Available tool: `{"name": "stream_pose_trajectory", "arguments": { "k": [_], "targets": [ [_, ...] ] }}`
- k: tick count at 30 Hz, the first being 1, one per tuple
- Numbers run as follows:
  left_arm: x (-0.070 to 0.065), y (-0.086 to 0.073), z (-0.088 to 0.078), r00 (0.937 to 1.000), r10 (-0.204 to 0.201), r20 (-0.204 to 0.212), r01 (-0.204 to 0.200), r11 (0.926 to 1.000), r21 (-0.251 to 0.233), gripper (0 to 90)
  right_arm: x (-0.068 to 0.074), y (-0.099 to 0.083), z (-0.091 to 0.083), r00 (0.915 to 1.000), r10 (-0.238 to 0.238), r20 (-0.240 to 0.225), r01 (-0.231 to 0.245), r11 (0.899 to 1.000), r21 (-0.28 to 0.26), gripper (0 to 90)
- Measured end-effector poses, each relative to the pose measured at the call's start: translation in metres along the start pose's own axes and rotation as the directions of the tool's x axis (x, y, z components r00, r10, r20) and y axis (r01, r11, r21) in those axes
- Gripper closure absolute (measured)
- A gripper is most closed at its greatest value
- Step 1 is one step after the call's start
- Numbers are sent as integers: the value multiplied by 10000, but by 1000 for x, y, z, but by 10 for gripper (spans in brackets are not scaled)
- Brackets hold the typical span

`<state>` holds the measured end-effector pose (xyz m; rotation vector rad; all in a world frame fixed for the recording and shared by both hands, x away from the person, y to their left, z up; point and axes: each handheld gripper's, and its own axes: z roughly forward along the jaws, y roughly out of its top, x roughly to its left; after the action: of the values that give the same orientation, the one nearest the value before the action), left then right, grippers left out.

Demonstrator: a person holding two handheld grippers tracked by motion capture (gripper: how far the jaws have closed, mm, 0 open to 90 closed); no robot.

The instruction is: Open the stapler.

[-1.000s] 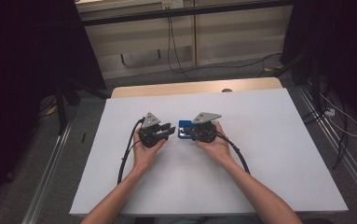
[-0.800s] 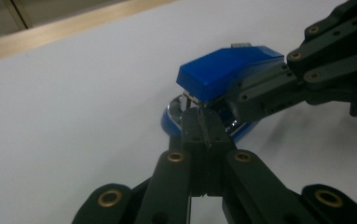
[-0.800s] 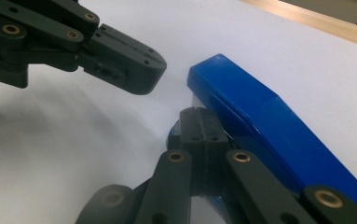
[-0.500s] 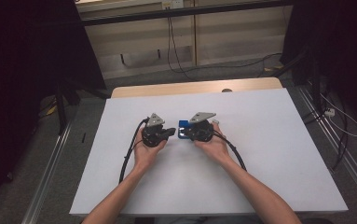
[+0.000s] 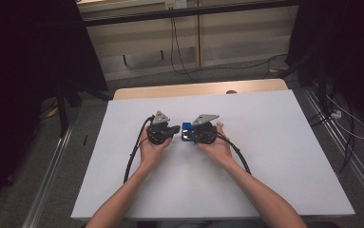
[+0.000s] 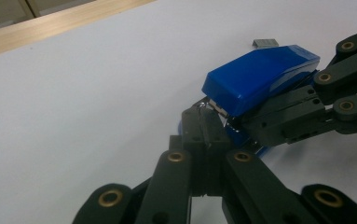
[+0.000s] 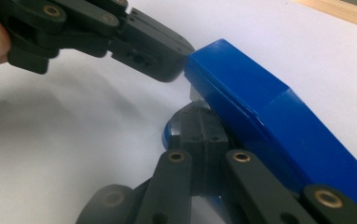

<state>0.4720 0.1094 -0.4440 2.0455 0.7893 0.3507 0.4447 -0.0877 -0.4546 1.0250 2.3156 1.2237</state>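
Note:
A blue stapler [image 5: 186, 127] sits mid-table between my two grippers. In the right gripper view its lid [image 7: 260, 116] slants up to the right, and my right gripper [image 7: 204, 119] is shut on the lower part under that lid, above the blue base [image 7: 169, 130]. In the left gripper view my left gripper [image 6: 205, 116] has its jaws pressed together right at the stapler's front end [image 6: 260, 74], beside its metal tip. I cannot tell whether anything thin is pinched between them. From the right gripper view, the left gripper [image 7: 181, 49] touches the lid's front edge.
A small grey strip of staples [image 6: 264, 43] lies on the white table [image 5: 274, 166] just beyond the stapler. A wooden edge [image 5: 198, 89] borders the far side. Black cables [image 5: 132, 156] trail from both grippers toward the person.
The left gripper has edged a little to the right, up against the stapler's front, with its jaws drawn together. The right gripper and the stapler have stayed in place.

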Motion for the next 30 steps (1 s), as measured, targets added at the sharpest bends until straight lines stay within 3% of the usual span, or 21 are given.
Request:
{"name": "stream_pose_trajectory", "arguments": {
  "k": [4, 7, 10, 12, 30],
  "targets": [
    [-4, 1, 3, 10000, 62, -66, -62, 10000, 32, 900, 0, -1, 0, 9998, 176, -2, -176, 9998, -53, 900],
    [-4, 0, 5, 9998, -181, 88, 180, 9998, 97, 900, 0, -2, 0, 9998, 215, 24, -215, 9997, -95, 900],
    [-5, -1, 6, 10000, 31, -90, -29, 9998, 196, 900, 0, -2, 0, 9998, 201, 42, -200, 9998, -91, 900],
    [-4, -1, 7, 10000, -41, -27, 42, 9998, 182, 900, 1, -1, 0, 9998, 173, 67, -172, 9998, -64, 900],
    [-2, 2, 6, 9996, -231, 178, 236, 9994, -246, 900, 0, -6, -5, 9994, 37, 357, -29, 9997, -222, 900]
  ]
}}
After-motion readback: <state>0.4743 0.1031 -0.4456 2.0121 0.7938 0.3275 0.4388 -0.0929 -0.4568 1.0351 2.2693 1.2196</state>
